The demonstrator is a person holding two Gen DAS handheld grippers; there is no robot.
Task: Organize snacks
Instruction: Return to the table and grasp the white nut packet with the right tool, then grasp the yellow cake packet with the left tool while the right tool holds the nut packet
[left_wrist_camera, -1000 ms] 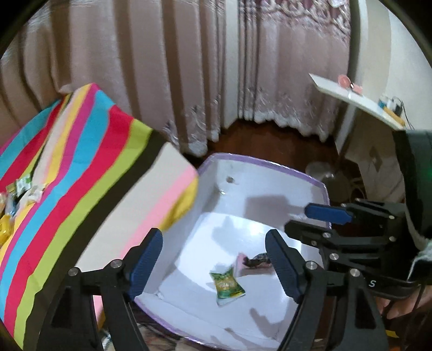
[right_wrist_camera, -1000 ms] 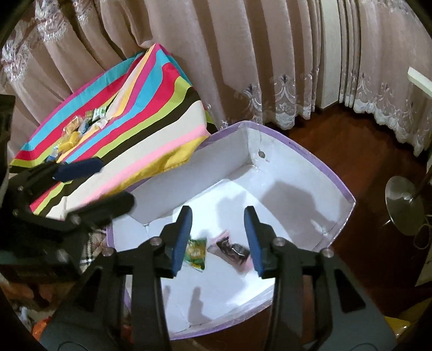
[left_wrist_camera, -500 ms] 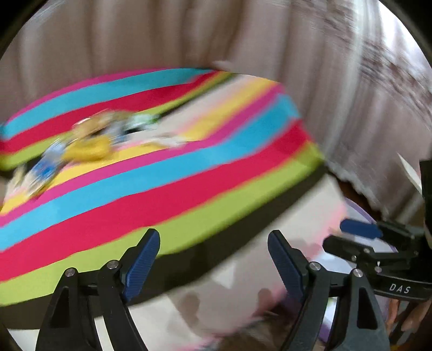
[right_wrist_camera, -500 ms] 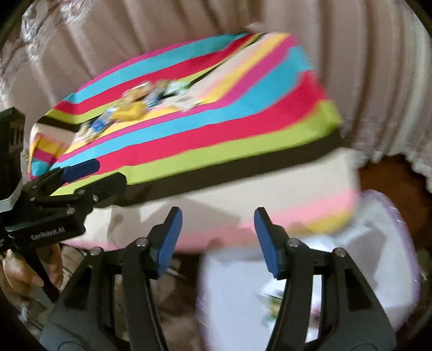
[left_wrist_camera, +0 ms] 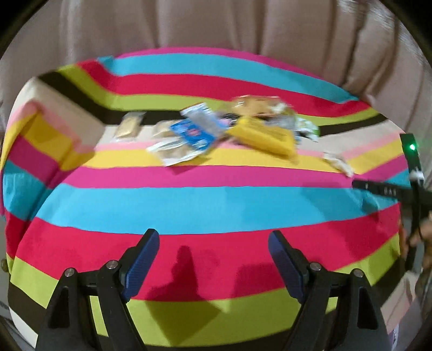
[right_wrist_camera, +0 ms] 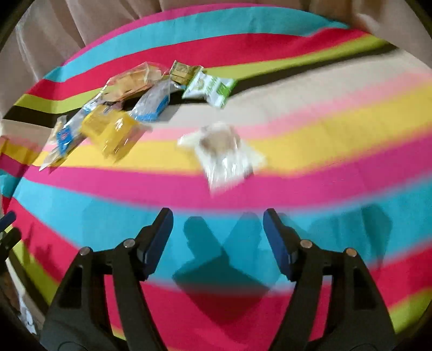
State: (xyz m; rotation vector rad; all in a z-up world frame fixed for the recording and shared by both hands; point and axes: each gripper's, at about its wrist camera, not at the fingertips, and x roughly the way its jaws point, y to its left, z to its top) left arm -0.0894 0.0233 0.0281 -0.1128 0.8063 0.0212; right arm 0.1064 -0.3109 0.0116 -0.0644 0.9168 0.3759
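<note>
Several snack packets lie in a loose pile on a striped cloth point(left_wrist_camera: 216, 202). In the left wrist view the pile holds a yellow packet point(left_wrist_camera: 266, 136) and a blue-and-white packet point(left_wrist_camera: 193, 132). My left gripper point(left_wrist_camera: 213, 248) is open and empty over the red stripe, well short of the pile. In the right wrist view a clear packet with a pale biscuit point(right_wrist_camera: 222, 154) lies apart, just ahead of my right gripper point(right_wrist_camera: 218, 229), which is open and empty. A yellow packet point(right_wrist_camera: 116, 135) and a green-and-white packet point(right_wrist_camera: 209, 86) lie further back.
Beige curtains point(left_wrist_camera: 216, 24) hang behind the striped cloth point(right_wrist_camera: 324, 121). The right gripper's body shows at the right edge of the left wrist view point(left_wrist_camera: 388, 190). The cloth drops away at its left edge. Both views are motion-blurred.
Both grippers have swung from the white box with two snacks in it to the striped cloth and the snack pile. Both stay open and empty.
</note>
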